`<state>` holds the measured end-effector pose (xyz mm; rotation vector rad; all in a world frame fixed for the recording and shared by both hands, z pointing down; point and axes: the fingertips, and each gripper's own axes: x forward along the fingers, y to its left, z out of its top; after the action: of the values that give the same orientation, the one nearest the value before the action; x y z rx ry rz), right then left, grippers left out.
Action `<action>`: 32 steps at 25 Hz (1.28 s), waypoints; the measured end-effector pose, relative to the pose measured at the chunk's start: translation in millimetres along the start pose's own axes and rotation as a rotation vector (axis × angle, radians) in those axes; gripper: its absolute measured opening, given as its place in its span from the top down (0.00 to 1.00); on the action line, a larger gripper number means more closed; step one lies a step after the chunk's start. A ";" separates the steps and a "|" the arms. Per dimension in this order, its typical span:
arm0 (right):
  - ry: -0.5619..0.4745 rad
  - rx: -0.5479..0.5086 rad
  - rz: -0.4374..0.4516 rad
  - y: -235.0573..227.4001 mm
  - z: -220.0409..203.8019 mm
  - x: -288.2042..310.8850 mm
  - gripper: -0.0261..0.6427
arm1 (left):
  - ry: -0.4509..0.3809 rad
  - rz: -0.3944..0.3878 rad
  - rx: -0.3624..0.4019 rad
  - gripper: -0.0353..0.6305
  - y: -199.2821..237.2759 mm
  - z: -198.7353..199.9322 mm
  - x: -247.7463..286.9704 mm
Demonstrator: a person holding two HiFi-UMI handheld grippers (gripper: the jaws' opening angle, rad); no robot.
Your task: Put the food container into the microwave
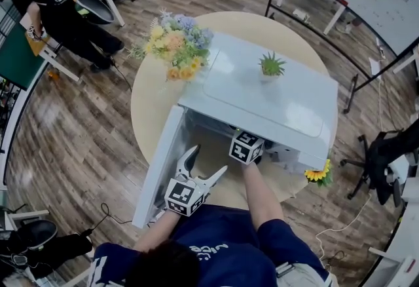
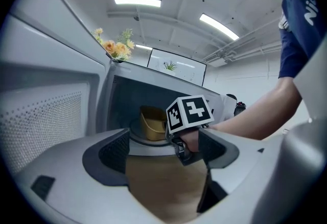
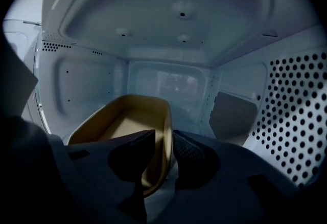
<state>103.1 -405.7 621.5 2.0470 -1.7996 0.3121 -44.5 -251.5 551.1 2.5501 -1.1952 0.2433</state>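
Observation:
The tan food container (image 3: 127, 120) sits on the floor of the white microwave (image 1: 262, 99), also seen through the doorway as the tan container (image 2: 152, 123). My right gripper (image 3: 163, 151) reaches inside the cavity, its jaws a little apart either side of the container's right wall, so it is open. Only its marker cube (image 1: 246, 147) shows from above, at the oven's mouth. My left gripper (image 1: 209, 160) hovers outside in front of the opening, open and empty, beside the swung-out door (image 1: 157, 168). Its jaws frame the right hand in the left gripper view.
The microwave stands on a round beige table (image 1: 147, 109). A flower bouquet (image 1: 175, 46) stands at its back left, a small potted plant (image 1: 271, 66) on its top, a sunflower (image 1: 319, 173) at its front right. A perforated wall (image 3: 296, 115) lines the cavity's right side.

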 end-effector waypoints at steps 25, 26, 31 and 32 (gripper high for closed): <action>-0.170 0.042 0.211 17.3 42.3 -60.7 0.48 | 0.005 0.008 0.016 0.33 -4.5 -8.6 -2.4; -0.173 0.039 0.218 17.9 43.4 -65.5 0.48 | 0.003 0.008 0.016 0.33 -5.4 -8.7 -2.9; -0.175 0.022 0.248 17.0 40.4 -91.9 0.49 | -0.011 0.009 0.017 0.33 -8.6 -9.8 -7.0; -0.179 0.023 0.255 16.6 39.1 -97.4 0.49 | -0.013 0.008 0.016 0.33 -9.1 -9.8 -7.9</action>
<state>68.7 -336.8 548.2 1.9129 -2.1804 0.2269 -42.7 -236.9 556.2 2.5654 -1.2129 0.2391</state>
